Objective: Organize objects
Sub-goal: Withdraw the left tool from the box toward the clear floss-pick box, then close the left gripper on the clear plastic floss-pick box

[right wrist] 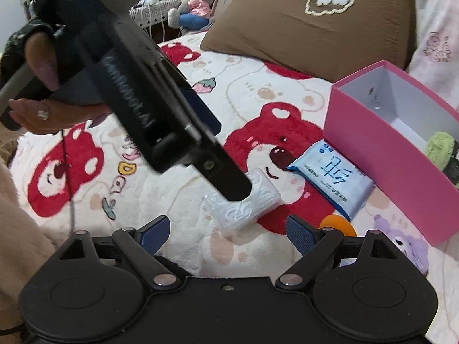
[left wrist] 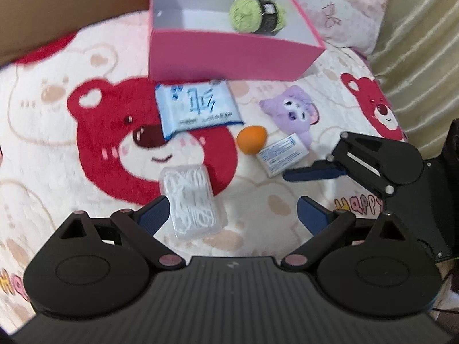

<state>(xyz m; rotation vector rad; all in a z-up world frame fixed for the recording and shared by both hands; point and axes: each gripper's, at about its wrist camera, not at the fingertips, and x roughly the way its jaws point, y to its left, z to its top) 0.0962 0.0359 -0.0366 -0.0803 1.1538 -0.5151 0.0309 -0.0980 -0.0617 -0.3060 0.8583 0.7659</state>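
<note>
the left gripper [left wrist: 232,215] hangs wide open over the blanket [left wrist: 51,149], holding nothing; a clear floss case [left wrist: 190,200] lies between its fingers, close against the left pad [left wrist: 153,215]. the right gripper [right wrist: 226,233] is also spread wide and empty, low over the blanket just short of that case. beyond lie a blue tissue pack [left wrist: 198,106], an orange ball [left wrist: 252,139], a small white box [left wrist: 282,154] and a purple plush [left wrist: 295,111]. farther back stands the pink box [left wrist: 229,54], with green yarn [left wrist: 256,14] inside.
</note>
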